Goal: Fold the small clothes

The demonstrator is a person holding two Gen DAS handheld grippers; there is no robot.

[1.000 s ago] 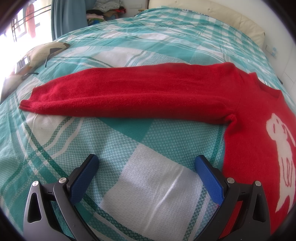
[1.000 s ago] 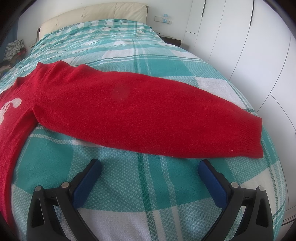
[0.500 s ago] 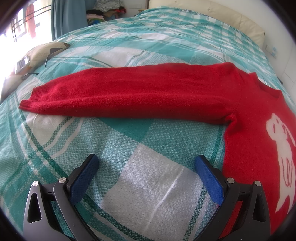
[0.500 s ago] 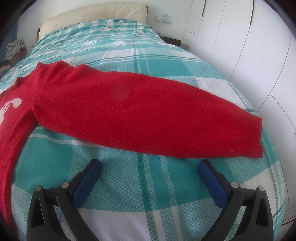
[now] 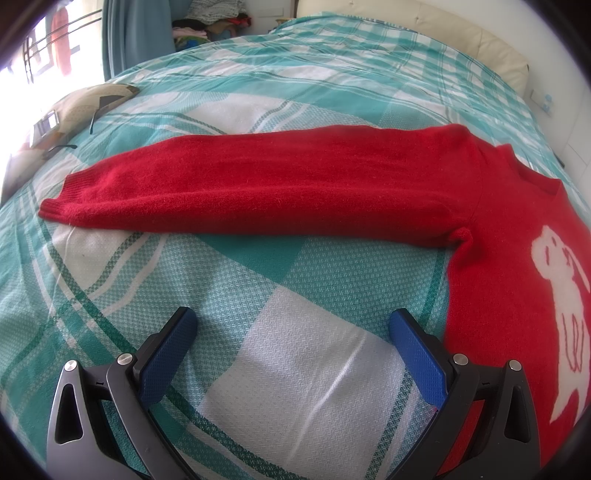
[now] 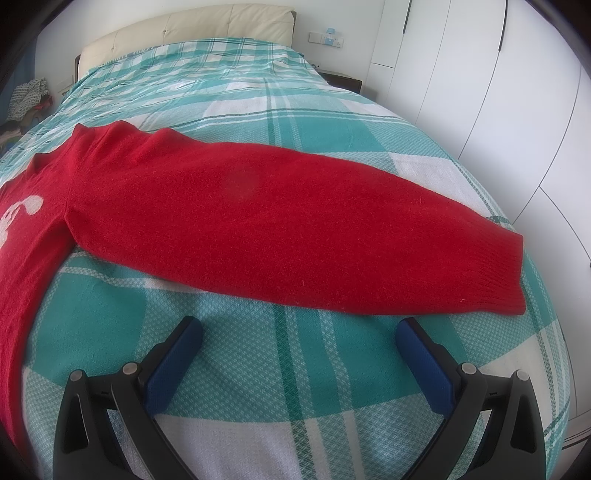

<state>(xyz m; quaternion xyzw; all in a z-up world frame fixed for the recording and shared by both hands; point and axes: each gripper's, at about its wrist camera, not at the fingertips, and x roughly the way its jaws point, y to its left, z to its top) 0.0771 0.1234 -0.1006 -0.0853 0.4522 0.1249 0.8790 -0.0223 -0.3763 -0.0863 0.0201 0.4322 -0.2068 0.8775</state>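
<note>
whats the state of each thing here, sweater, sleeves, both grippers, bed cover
red sweater: lying flat on the bed, unfolded, white animal motif up
left sleeve: stretched straight out sideways, flat, not folded in
right sleeve: stretched straight out sideways, flat, cuff near the bed edge
left gripper: open, holding nothing, above the bed cover short of the sleeve
right gripper: open, holding nothing, short of the sleeve
checked bed cover: spread over the bed, slightly creased

sweater (image 5: 498, 295) flat on bed (image 5: 295, 387) | sleeves (image 6: 295, 236) spread sideways | headboard (image 6: 192, 26) behind
</note>
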